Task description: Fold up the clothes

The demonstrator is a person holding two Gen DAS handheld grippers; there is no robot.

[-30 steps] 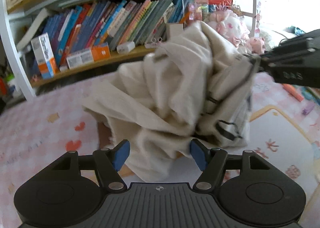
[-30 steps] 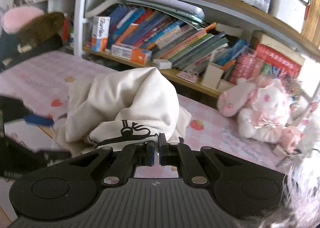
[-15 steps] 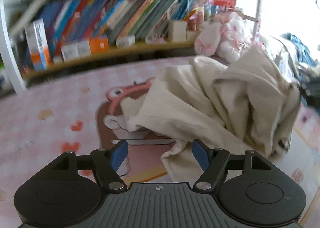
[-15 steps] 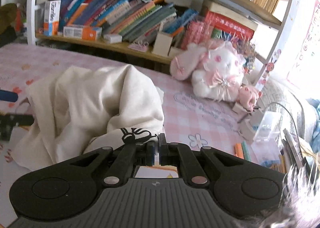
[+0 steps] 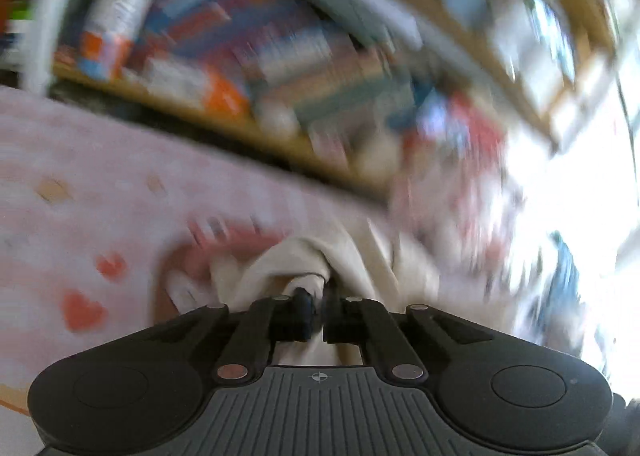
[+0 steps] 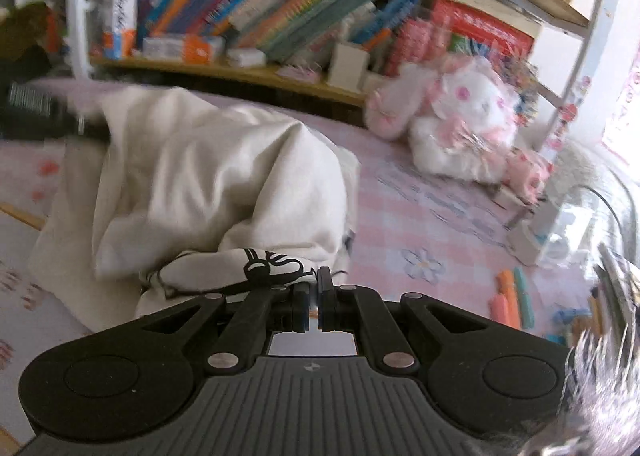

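A cream garment (image 6: pixel 208 176) with a black print lies bunched on the pink checked mat (image 6: pixel 420 192). My right gripper (image 6: pixel 314 306) is shut on a printed edge of the garment at its near side. In the left wrist view, which is heavily blurred, my left gripper (image 5: pixel 316 310) is shut on a bunched fold of the same cream garment (image 5: pixel 304 260). The left gripper's body shows in the right wrist view (image 6: pixel 36 114) at the garment's far left end.
A bookshelf (image 6: pixel 248 24) full of books runs along the back. A pink and white plush toy (image 6: pixel 460 116) sits on the mat at the right. Coloured markers (image 6: pixel 516 300) and a white power strip (image 6: pixel 532 232) lie at the right.
My left gripper has closed on a fold of the garment and is moving fast, blurring its view. My right gripper keeps its hold and has shifted slightly.
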